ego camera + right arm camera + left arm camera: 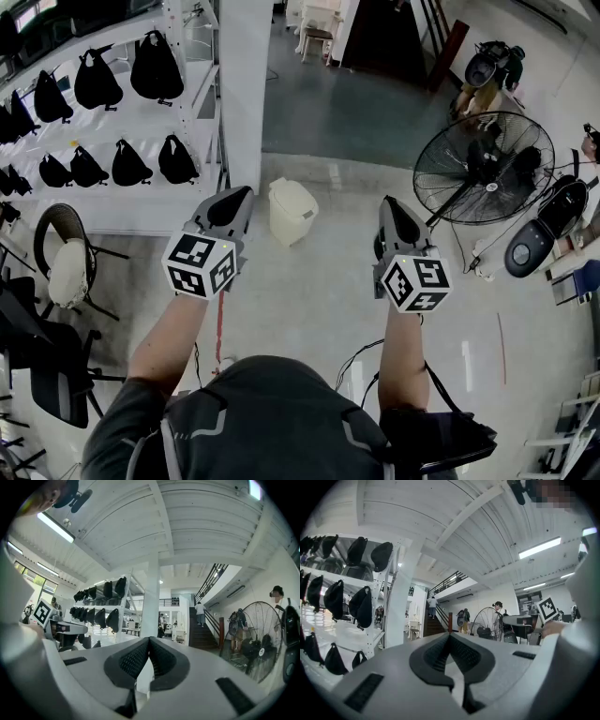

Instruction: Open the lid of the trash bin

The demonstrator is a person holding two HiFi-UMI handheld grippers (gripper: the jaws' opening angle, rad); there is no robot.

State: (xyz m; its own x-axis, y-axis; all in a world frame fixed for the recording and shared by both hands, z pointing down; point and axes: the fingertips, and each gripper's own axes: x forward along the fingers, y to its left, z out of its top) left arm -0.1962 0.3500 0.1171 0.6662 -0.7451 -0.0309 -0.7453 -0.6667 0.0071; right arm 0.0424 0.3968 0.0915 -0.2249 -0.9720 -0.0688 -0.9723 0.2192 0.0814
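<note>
Left gripper and right gripper — both pressed together, empty | white trash bin on the floor, far, between them, lid down | Risk: closed jaws may skid off the lid — tipping the bin.

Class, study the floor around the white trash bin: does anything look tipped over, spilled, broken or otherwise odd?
Nothing stands out. The trash bin stands upright beside the pillar with its lid down, the floor around it shows no spill, and the fan is upright. The left tool and right tool are shut and empty.
</note>
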